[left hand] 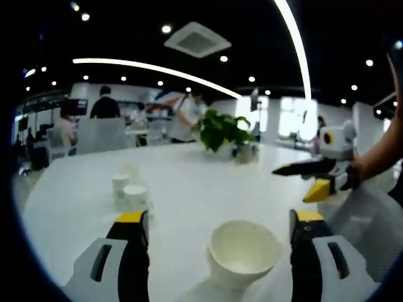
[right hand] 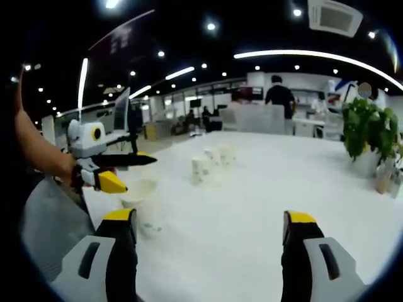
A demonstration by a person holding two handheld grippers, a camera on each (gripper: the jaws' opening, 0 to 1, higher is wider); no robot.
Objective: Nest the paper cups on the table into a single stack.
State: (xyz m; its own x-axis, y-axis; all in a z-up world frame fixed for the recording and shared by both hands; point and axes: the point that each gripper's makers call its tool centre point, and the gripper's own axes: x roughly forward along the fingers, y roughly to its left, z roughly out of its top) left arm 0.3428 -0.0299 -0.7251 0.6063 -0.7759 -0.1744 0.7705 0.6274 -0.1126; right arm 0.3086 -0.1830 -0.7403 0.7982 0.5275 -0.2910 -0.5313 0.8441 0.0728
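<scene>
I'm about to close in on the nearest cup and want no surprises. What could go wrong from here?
1. The near paper cup sits between the left hand-held gripper's open jaws; a hard squeeze would likely crush its thin wall.
2. The far cups stand close together, so reaching for one may topple its neighbours.
3. The right hand-held gripper hovers close to the left; both converging on the near cup could collide.

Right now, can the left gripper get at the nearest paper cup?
Probably yes. The nearest paper cup stands upright, mouth open, between the left gripper's spread jaws, with bare table around it. The right gripper hangs off to the side, out of the way.
</scene>
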